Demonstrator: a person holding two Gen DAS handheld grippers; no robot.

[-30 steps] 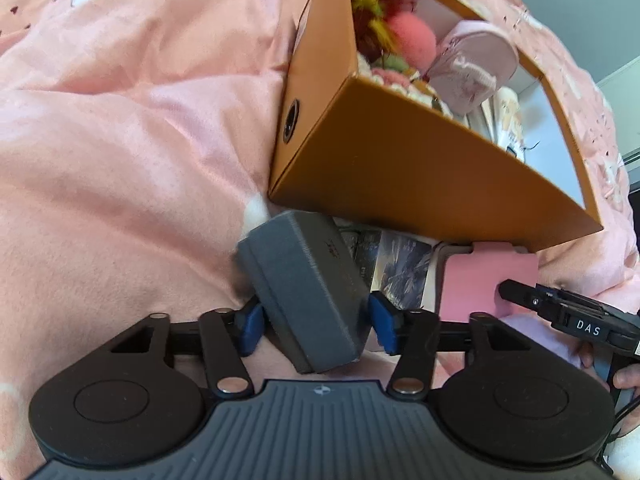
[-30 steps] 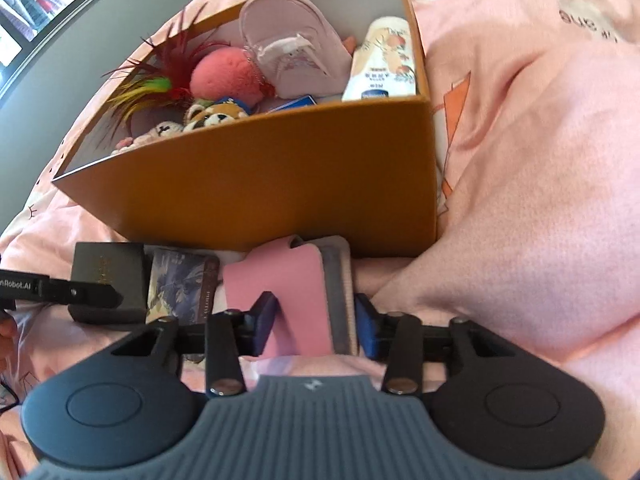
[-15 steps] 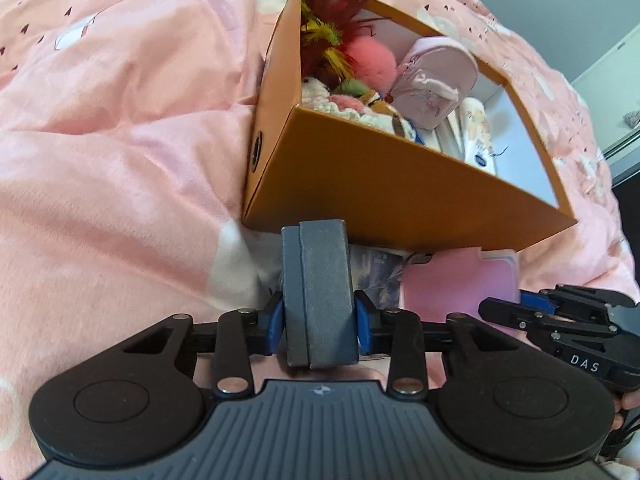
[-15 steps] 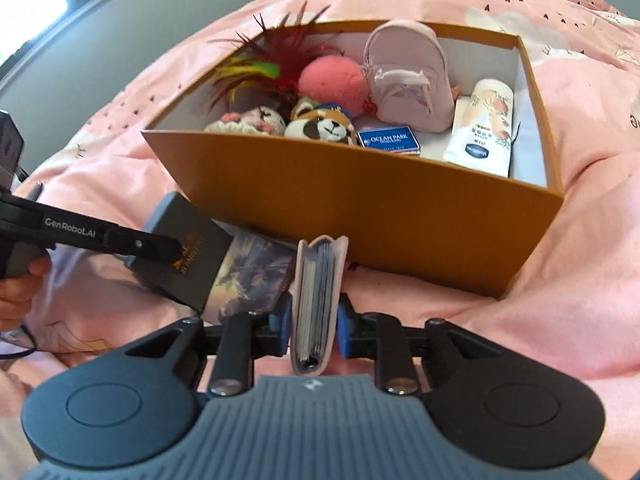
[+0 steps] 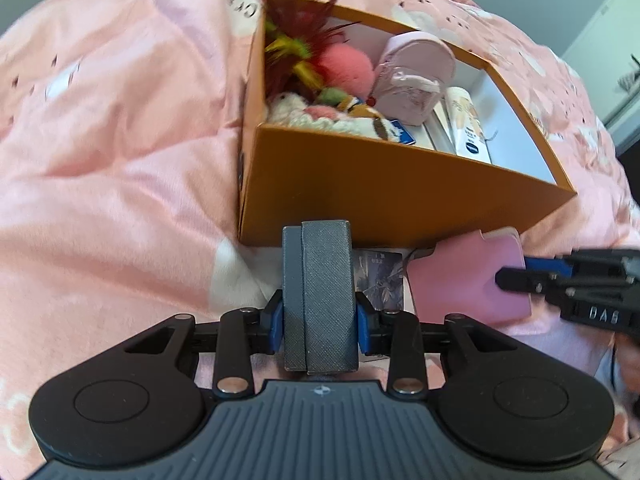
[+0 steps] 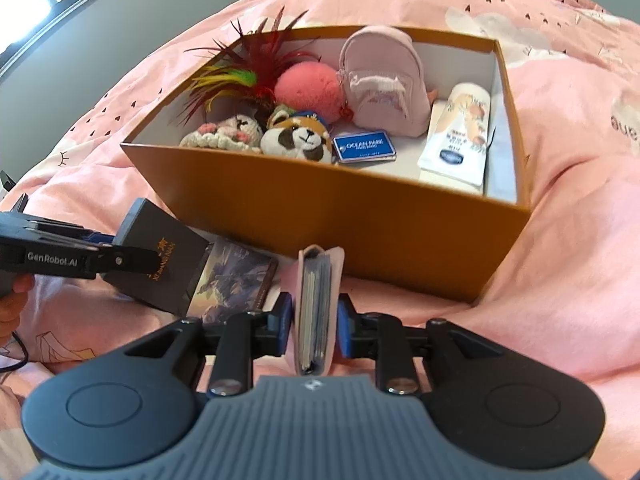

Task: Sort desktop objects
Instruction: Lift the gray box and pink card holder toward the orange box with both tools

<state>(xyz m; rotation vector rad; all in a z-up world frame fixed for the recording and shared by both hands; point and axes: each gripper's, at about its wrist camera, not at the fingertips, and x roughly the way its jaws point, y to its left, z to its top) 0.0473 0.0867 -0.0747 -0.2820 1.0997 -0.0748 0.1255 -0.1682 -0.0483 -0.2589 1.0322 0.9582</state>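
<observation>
Gripping | left claw (image 5: 319, 317): grey box (image 5: 320, 292) | right claw (image 6: 313, 326): pink wallet (image 6: 314, 312)

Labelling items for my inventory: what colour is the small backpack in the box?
Pale lilac-pink; the small backpack shows best in the right wrist view.

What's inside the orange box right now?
Orange box holds feather toy, pink pompom, mini backpack, two plush heads, blue tag and tube. Its near wall hides the floor in front.

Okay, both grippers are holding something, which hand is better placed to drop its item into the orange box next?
Probably the right: the right gripper, shut on the pink card holder, faces bare floor in the orange box; the left gripper faces the toy-packed corner.
</observation>
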